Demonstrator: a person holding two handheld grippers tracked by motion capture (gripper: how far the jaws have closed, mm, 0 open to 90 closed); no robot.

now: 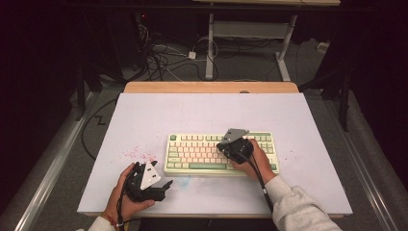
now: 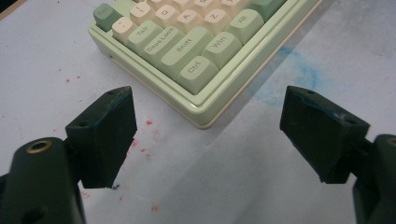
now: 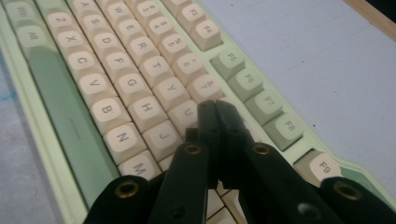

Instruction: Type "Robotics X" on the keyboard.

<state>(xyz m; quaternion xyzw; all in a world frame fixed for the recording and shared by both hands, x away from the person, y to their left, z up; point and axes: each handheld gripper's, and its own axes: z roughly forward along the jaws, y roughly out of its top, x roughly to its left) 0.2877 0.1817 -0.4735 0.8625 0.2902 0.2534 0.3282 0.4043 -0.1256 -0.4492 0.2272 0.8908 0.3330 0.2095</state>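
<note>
High view shows the keyboard (image 1: 221, 154) lying flat on the white table (image 1: 144, 120), just right of centre and near the person's edge, square to that edge so both hands can reach it. Over its right half hangs the right gripper (image 1: 230, 144), with its fingers (image 3: 215, 116) clenched together on nothing, tips just above the U and I keys in the right gripper view. Pressed into one narrow point like that, they can probably poke a single key without catching its neighbours. Off the keyboard's near left corner rests the left gripper (image 1: 161, 185), fingers (image 2: 105, 135) spread wide and empty, low over the table beside the Ctrl key (image 2: 196, 70), apparently waiting out of the way.
</note>
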